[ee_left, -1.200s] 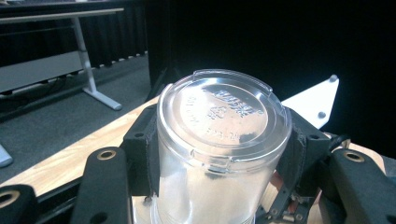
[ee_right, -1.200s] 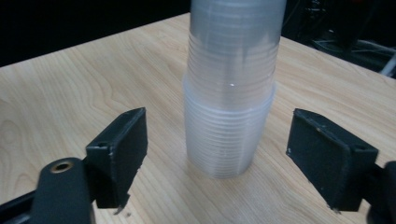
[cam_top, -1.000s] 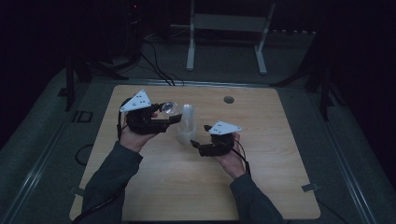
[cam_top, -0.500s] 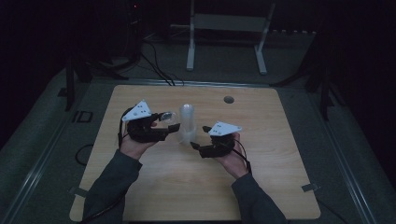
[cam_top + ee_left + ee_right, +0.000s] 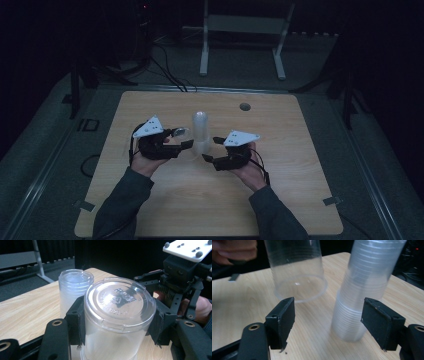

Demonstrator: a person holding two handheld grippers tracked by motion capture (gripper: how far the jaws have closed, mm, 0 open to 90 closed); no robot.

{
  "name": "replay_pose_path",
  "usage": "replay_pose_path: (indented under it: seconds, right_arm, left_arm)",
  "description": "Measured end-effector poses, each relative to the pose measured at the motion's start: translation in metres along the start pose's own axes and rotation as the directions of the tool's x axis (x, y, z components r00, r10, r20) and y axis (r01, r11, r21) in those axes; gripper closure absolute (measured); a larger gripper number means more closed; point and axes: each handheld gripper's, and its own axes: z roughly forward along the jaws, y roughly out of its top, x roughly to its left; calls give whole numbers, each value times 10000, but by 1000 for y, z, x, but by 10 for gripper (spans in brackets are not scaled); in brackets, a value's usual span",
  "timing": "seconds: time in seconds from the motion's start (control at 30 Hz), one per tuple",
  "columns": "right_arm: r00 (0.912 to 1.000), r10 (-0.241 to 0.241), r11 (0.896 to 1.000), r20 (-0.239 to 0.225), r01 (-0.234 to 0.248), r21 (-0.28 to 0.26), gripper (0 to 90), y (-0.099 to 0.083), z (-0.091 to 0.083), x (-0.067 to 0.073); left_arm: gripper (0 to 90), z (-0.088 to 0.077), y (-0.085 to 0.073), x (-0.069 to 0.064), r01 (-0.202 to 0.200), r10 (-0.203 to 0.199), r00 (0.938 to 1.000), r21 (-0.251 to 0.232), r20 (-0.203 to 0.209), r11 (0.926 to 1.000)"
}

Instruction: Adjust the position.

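A tall stack of clear plastic cups [image 5: 200, 131] stands mouth down in the middle of the wooden table [image 5: 280, 200]. My left gripper [image 5: 181, 138] is shut on a single clear cup [image 5: 117, 315], mouth down, held just left of the stack [image 5: 75, 287]. In the right gripper view that cup [image 5: 297, 272] hangs a little above the table. My right gripper [image 5: 332, 323] has just been closing its jaws. The foot of the stack [image 5: 352, 315] stands between them, close to the right pad [image 5: 382, 322], and the left pad is clear of it.
A round hole [image 5: 244, 106] sits in the table's far right part. A white metal stand [image 5: 240, 30] and cables [image 5: 165, 75] lie on the floor beyond the far edge. Both forearms come in over the near edge.
My left gripper has come down with the single cup, from above the stack's top to beside its middle. The right gripper's jaws have narrowed around the foot of the stack.
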Motion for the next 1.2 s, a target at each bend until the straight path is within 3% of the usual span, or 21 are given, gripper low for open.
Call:
replay_pose_path:
  seconds: [0.37, 0.63, 1.2]
  right_arm:
    - [9976, 73, 9983, -692, -112, -563, 266, 7, 1, 5]
    - [9947, 155, 9961, -1017, -242, -854, 266, 10, 5, 8]
    - [9895, 407, 9899, -1388, -588, -1289, 247, 12, 17, 13]
  left_arm:
    - [411, 2, -5, 0, 302, -297, 9993, -208, 229, 9993]
    - [412, 1, -10, 3, 739, -712, 9961, -524, 515, 9959]
    - [412, -4, -14, 8, 1569, -1467, 9847, -1112, 945, 9813]
